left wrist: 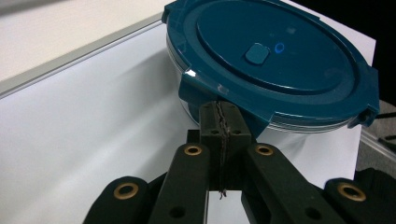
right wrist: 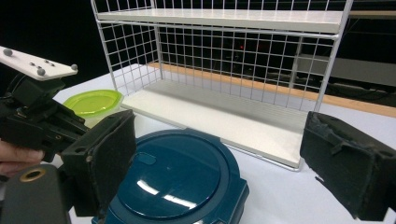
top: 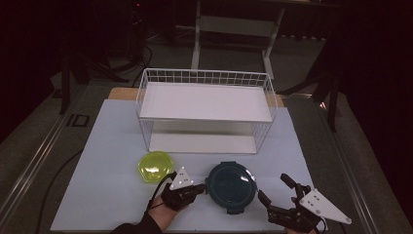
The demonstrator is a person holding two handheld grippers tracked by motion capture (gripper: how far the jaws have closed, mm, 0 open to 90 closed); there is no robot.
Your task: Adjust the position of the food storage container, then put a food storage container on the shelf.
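I have the round container point(top: 231, 180) in front of me: a clear-walled tub under a dark teal lid, with four small latch tabs sticking out around the rim and a little rounded button near the lid's middle. It sits flat on the white mat point(top: 107, 161), lid up, just in front of the wire shelf point(top: 204, 109) and a bit right of that shelf's middle. Being round, it has no real long axis; the tabs are the only things that point anywhere, and one of them faces my left gripper point(top: 198, 187).

That left gripper has its pads pressed flat together with nothing between them, and in the left gripper view their tips point(left wrist: 223, 122) sit right against the near tab, under the lid's edge. I can't tell whether they actually touch it.

My right gripper point(top: 274, 191) is spread wide, holding nothing, on the container's other side and slightly nearer to me than it; in its own view the container point(right wrist: 175, 179) lies between the two pads, apart from both.

A yellow-green hexagonal container point(top: 156, 167) stands to the left of the teal one, beyond the left gripper. Between the teal lid and the shelf's lower board I see a bare strip of mat, and more bare mat to its right before the mat's edge.
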